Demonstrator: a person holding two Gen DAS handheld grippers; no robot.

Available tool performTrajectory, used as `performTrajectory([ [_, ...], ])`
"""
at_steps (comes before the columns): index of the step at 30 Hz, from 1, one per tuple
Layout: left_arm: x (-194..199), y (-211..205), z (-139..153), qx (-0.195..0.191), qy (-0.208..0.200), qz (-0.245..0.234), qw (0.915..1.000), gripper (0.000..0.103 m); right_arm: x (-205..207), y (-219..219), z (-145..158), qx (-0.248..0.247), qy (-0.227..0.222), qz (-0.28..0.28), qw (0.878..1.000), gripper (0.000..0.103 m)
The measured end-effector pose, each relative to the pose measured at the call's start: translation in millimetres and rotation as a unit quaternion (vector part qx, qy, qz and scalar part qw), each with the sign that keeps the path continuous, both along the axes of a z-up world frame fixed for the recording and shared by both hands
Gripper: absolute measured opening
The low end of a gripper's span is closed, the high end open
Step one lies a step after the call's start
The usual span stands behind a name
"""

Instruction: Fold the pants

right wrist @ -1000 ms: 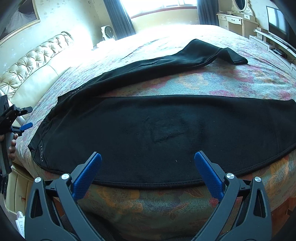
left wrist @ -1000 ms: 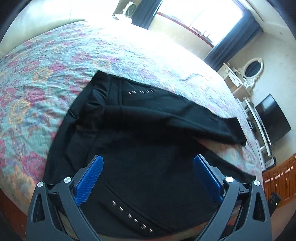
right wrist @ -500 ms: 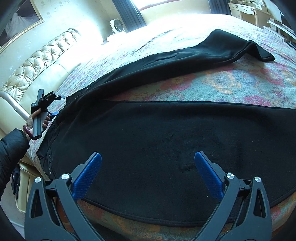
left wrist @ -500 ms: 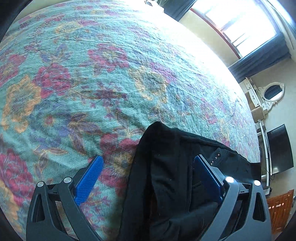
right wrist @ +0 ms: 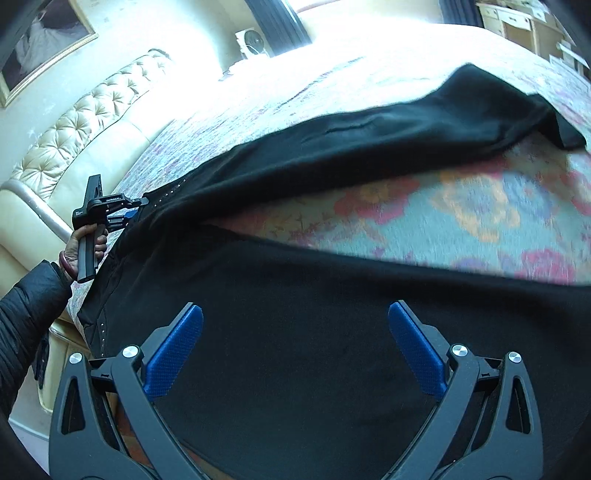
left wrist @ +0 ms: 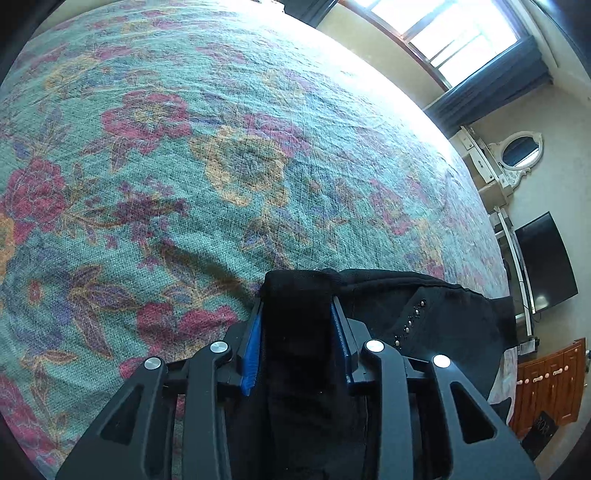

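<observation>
Bedroom w/ a bed (left wrist: 221, 147) under a floral cover; black pants (right wrist: 332, 350) lie spread across it, legs apart, near leg along the bed's front edge. Left hand-held gripper (left wrist: 297, 325) is clamped on a bunched fold at the pants' waist end, by the studs. Right hand-held gripper (right wrist: 295, 350) hovers over the near leg, jaws wide apart, holding nothing.

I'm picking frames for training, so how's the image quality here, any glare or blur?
Left wrist view: sharp, window overexposed, bedspread glaring near it. Right wrist view: far bed blown out white, pants and floral cover motion-blurred, fingers crisp.
</observation>
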State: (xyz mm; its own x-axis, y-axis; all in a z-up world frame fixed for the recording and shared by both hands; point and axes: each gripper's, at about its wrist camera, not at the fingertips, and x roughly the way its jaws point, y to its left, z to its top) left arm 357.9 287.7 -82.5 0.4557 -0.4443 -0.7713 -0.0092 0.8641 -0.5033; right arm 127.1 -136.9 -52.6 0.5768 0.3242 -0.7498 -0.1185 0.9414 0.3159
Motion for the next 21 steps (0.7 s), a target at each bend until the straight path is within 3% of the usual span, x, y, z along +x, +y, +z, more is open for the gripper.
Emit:
performTrajectory([
  [3, 1.5, -3.0, -2.1, 0.012, 0.0, 0.002, 0.9999, 0.034, 50.6, 2.2, 28.1, -0.061, -0.047, 0.045, 0.996, 0.101],
  [5, 2.4, -1.1, -3.5, 0.007, 0.003, 0.002, 1.0, 0.034, 92.2, 8.1, 41.4, -0.117, -0.08, 0.075, 0.987, 0.101],
  [7, 3.0, -2.7, -3.0, 0.016, 0.0, -0.006, 0.9999, 0.035, 134.2, 18.2, 46.7, -0.168, -0.1, 0.121, 0.973, 0.101],
  [10, 5.1, -7.3, -3.2, 0.027, -0.005, -0.007, 0.9996, 0.039, 191.8, 40.2, 33.3, -0.238, -0.089, 0.198, 0.947, 0.101],
  [12, 7.5, -11.1, -3.2, 0.023, -0.012, -0.007, 0.9996, 0.051, 222.7, 51.8, 16.0, -0.258, -0.055, 0.243, 0.934, 0.101],
  [14, 9.8, -18.2, -2.4, -0.005, -0.024, -0.016, 0.9996, 0.083, 245.7, 59.3, -0.6, -0.281, -0.029, 0.266, 0.922, 0.101],
  [15, 11.0, -23.5, -1.7, 0.0, -0.024, -0.015, 0.9996, 0.086, 254.8, 61.0, -7.0, -0.286, -0.022, 0.275, 0.918, 0.1],
  [18, 16.7, -50.6, -1.2, 0.094, -0.022, -0.043, 0.9944, 0.085, 272.1, 57.5, -23.4, -0.271, 0.009, 0.273, 0.923, 0.1],
  [19, 18.0, -58.4, -2.0, 0.129, -0.02, -0.056, 0.9899, 0.079, 277.4, 54.5, -29.2, -0.251, 0.031, 0.271, 0.929, 0.098],
  [21, 19.9, -63.1, -2.2, 0.166, -0.015, -0.07, 0.9836, 0.069, 283.9, 47.1, -33.4, -0.206, 0.064, 0.268, 0.939, 0.084],
])
